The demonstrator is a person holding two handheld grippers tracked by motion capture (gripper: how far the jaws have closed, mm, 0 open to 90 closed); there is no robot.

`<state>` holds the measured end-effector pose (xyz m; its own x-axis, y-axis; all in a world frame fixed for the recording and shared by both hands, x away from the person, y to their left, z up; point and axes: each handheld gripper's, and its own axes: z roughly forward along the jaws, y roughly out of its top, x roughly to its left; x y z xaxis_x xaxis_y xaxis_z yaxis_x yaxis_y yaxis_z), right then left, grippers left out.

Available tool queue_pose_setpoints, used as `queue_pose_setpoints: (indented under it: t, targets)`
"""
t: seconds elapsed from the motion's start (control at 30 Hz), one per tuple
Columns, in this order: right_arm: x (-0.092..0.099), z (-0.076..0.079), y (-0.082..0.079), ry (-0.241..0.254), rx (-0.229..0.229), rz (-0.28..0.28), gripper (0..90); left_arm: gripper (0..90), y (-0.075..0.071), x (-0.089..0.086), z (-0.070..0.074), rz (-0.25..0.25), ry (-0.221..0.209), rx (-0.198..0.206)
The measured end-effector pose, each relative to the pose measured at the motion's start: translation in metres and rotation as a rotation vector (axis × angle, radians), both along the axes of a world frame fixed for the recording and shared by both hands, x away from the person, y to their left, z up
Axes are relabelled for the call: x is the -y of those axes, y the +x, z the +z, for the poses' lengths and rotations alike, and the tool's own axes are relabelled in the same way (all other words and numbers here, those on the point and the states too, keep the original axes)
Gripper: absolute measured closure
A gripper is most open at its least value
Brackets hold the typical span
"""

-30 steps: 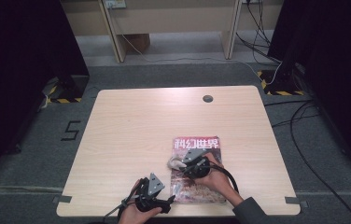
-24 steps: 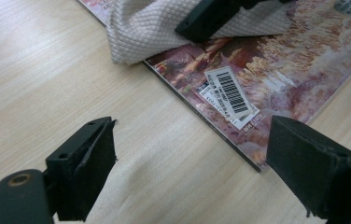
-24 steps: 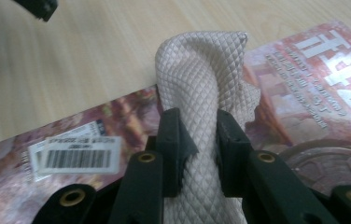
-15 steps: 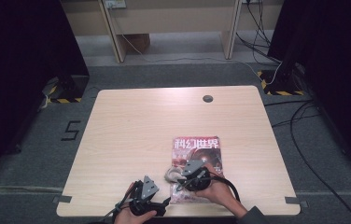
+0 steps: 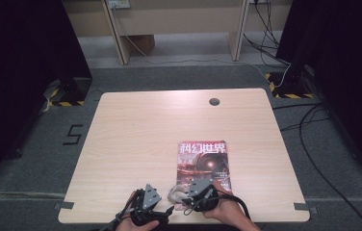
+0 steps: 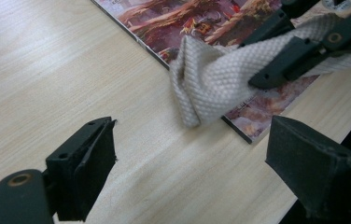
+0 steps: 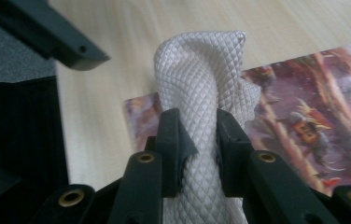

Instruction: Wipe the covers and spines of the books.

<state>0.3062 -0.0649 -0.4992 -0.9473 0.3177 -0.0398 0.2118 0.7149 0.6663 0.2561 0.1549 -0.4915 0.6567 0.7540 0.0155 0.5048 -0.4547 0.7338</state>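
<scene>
A colourful magazine (image 5: 205, 161) lies flat on the wooden table (image 5: 145, 130), near its front right. My right gripper (image 5: 185, 197) is shut on a bunched off-white woven cloth (image 5: 174, 194), which rests on the magazine's near left corner. In the right gripper view the cloth (image 7: 201, 79) rises between the jaws of the right gripper (image 7: 197, 133), above the magazine (image 7: 313, 93). My left gripper (image 5: 162, 210) sits just left of it at the table's front edge, open with nothing in it. In the left gripper view the left gripper (image 6: 197, 154) faces the cloth (image 6: 211, 74) and the magazine's corner (image 6: 164, 18).
A round cable hole (image 5: 214, 101) sits at the table's far edge. Bare wood stretches to the left and far side. Both hands are close to the front edge (image 5: 184, 220). Cables (image 5: 309, 130) trail on the floor to the right.
My right gripper has dragged the cloth from the magazine's middle toward its near left corner, closer to the front edge. The left gripper has stayed put.
</scene>
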Motion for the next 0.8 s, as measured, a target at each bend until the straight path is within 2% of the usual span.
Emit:
queue_pose_setpoints:
  t: [0.17,0.43,0.63,0.8]
  targets:
    - [0.001,0.000,-0.008,0.005,0.000,0.031,74.4,15.1,0.000,-0.001,-0.001,-0.002,0.004,-0.001]
    - [0.010,0.000,-0.013,0.007,-0.022,0.041,74.4,15.1,0.000,-0.002,-0.002,0.003,0.004,-0.004]
    - [0.027,0.002,-0.011,-0.004,-0.028,0.000,74.6,15.1,0.000,-0.002,-0.002,-0.001,0.015,-0.006]
    - [0.050,0.002,-0.003,-0.002,-0.026,-0.072,74.9,15.1,0.000,-0.001,-0.003,0.000,0.015,-0.009]
